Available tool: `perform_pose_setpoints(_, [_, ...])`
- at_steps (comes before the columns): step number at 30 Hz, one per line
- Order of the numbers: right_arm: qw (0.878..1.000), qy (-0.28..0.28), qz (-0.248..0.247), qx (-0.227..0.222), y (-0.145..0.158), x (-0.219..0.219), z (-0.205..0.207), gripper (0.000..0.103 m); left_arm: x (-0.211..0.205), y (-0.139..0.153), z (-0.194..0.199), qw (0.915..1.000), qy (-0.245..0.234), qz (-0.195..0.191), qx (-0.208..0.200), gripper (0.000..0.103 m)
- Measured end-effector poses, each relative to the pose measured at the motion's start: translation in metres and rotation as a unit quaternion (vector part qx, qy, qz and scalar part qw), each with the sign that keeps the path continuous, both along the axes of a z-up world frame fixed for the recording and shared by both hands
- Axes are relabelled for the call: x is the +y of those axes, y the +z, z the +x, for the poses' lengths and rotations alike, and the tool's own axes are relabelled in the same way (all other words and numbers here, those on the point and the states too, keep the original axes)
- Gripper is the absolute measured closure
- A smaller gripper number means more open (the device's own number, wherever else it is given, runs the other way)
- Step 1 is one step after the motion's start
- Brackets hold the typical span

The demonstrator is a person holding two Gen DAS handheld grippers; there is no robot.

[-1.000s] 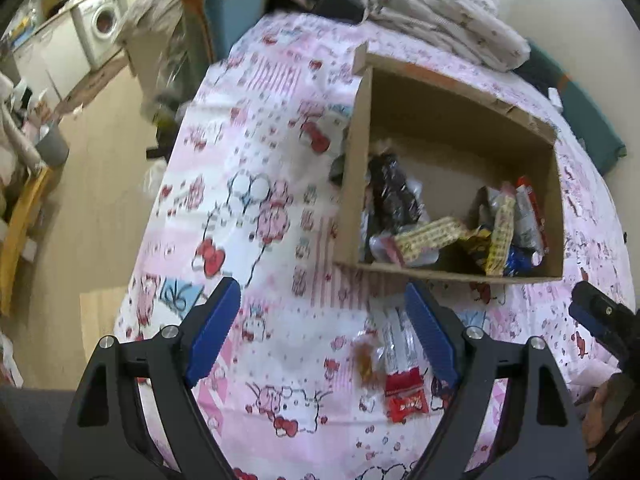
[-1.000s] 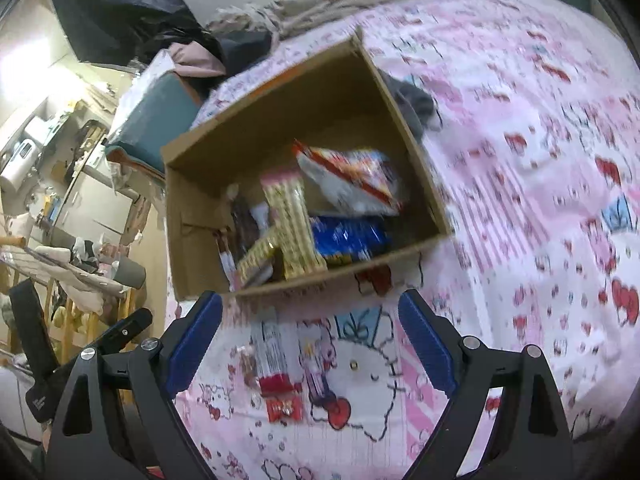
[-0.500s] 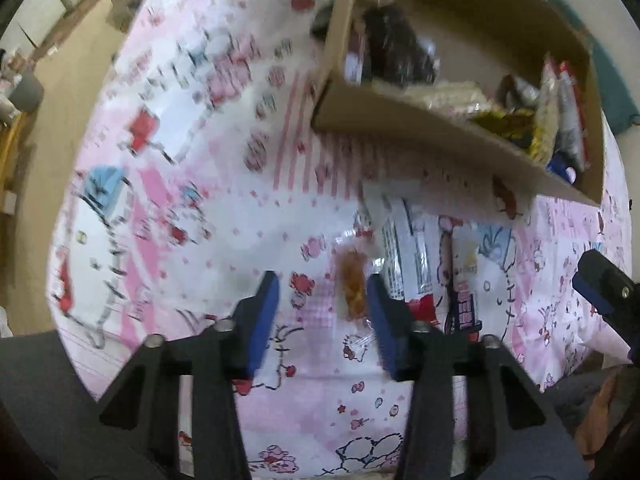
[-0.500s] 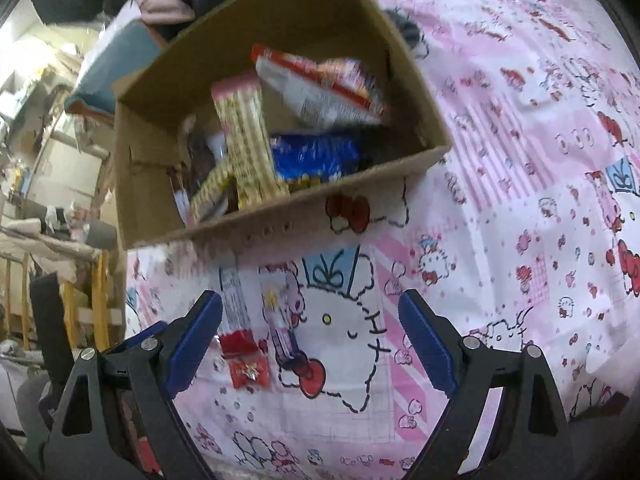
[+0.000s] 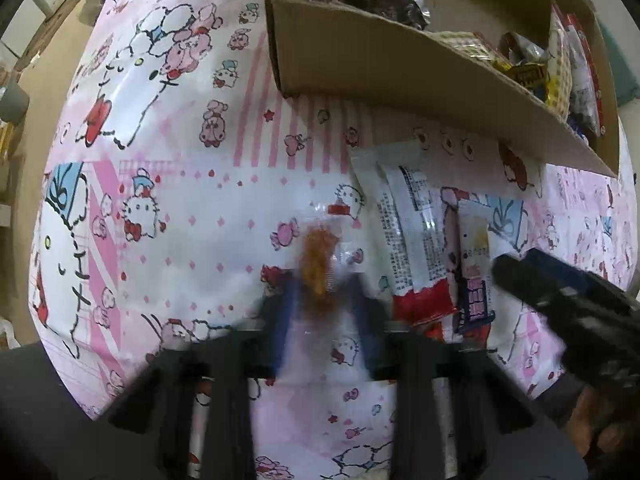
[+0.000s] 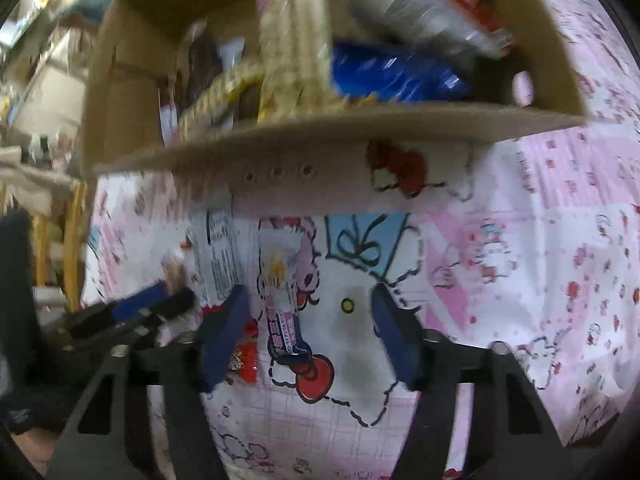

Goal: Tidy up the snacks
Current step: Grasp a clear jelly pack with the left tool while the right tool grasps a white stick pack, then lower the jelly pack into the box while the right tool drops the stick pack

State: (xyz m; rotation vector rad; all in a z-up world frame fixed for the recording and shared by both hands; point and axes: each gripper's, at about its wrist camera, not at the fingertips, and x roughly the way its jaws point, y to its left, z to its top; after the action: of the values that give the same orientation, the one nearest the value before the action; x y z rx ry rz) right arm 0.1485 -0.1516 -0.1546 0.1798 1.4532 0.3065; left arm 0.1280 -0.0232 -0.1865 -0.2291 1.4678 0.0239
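Three loose snacks lie on the pink cartoon-print cloth (image 5: 168, 184) just near of the open brown cardboard box (image 5: 400, 68), which already holds several packets. The left gripper (image 5: 326, 312), blurred with motion, has its blue pads either side of the small clear packet of orange-brown snack (image 5: 318, 264), the leftmost of the three; the jaws look narrowed around it, but whether they have pinched it I cannot tell. To its right lie the long white wrapper with a red end (image 5: 404, 232) and the slim pink-and-purple wrapper (image 6: 280, 300). The right gripper (image 6: 310, 336) hangs spread wide, with the slim wrapper between its pads, near the left one. The step in hand seems to be picking up: next, each needs to close firmly, lift clear, then carry over the box's near wall
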Motion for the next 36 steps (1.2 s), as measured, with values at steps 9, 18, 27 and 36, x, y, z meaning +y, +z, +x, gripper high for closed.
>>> perform_pose_setpoints(9, [0.998,0.055,-0.03,-0.013,-0.006,0.02,-0.009,0.086,0.008,0.004,0.002,0.9999,0.002,0.015,-0.006,0.088])
perform_pose_setpoints(18, [0.999,0.044,-0.013,-0.027,0.011,0.0,-0.015,0.086,0.041,0.024,-0.013,0.999,0.014,0.038,-0.021,0.088])
perform_pose_setpoints(27, [0.995,0.051,0.013,-0.085,0.056,-0.007,-0.027,0.086,0.054,0.092,-0.033,0.9933,-0.004,0.052,-0.103,0.088])
perform_pose_setpoints(36, [0.965,0.029,0.085,-0.246,0.14,-0.028,-0.04,0.086,0.05,0.159,-0.033,0.9773,0.02,0.046,-0.206,0.088])
